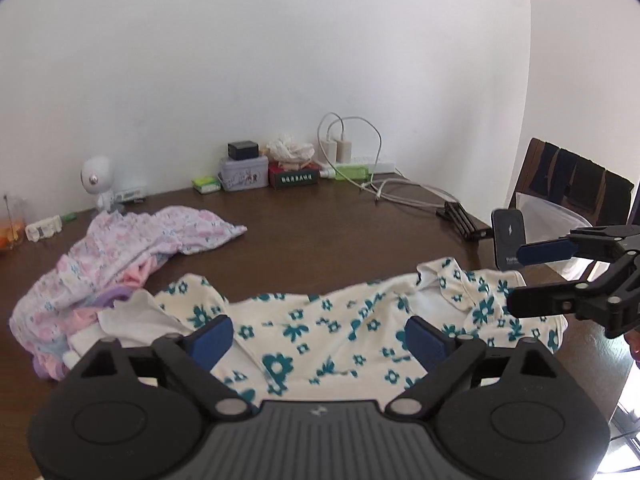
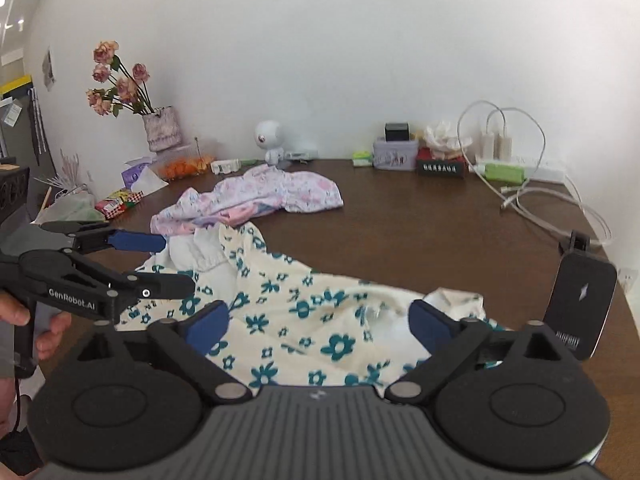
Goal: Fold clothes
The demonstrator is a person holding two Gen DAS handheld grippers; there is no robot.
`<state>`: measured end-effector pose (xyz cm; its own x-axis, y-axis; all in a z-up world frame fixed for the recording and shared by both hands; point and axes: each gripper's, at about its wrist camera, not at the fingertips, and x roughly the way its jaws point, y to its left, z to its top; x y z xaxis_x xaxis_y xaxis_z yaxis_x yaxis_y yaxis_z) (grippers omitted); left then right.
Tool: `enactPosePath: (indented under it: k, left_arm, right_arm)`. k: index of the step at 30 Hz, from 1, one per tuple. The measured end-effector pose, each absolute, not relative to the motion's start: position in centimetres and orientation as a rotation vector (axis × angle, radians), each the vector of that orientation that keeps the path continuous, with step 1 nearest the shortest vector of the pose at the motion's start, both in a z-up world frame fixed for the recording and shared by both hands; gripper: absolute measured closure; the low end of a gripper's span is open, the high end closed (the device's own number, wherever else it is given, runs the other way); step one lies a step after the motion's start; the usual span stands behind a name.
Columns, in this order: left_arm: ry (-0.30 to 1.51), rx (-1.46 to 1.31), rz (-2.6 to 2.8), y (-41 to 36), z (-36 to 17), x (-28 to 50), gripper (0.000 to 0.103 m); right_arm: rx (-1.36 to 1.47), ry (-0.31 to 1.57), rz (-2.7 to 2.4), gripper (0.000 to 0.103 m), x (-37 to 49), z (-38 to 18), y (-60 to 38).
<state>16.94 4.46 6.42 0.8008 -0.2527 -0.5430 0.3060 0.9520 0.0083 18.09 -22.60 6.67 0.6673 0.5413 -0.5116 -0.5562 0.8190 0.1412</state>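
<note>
Hovering over the near edge of the worktop point(image 1: 340, 224), the left hand-held gripper point(image 1: 318, 338) and right hand-held gripper point(image 2: 318, 326) both stand with jaws apart, gripping nothing. The teal-flowered cream garment point(image 1: 320, 320) lies spread along that edge, probably ready for regrasping; the pink floral clothes pile point(image 1: 120, 256) waits toward the left edge.
</note>
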Motion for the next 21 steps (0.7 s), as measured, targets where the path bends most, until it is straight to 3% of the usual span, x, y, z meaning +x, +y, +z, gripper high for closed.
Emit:
enactPosePath:
  k: [4, 9, 13, 21]
  left_arm:
    - [0.603, 0.171, -0.291, 5.5, 9.1, 22.0, 0.002]
    - [0.779, 0.379, -0.58, 5.8, 7.4, 28.3, 0.002]
    - [0.824, 0.653, -0.626, 4.3, 4.6, 31.4, 0.005]
    - [0.975, 0.702, -0.725, 5.7, 0.8, 37.4, 0.013]
  right_arm:
    - [-0.178, 0.603, 0.691, 0.0, 23.0, 8.7, -22.1]
    - [-0.409, 0.772, 0.843, 0.0, 29.9, 7.1, -20.9]
    - [-0.584, 0.944, 0.824, 0.0, 34.8, 3.6, -19.9]
    - [-0.597, 1.098, 0.99, 0.004, 39.0, 0.7, -19.8]
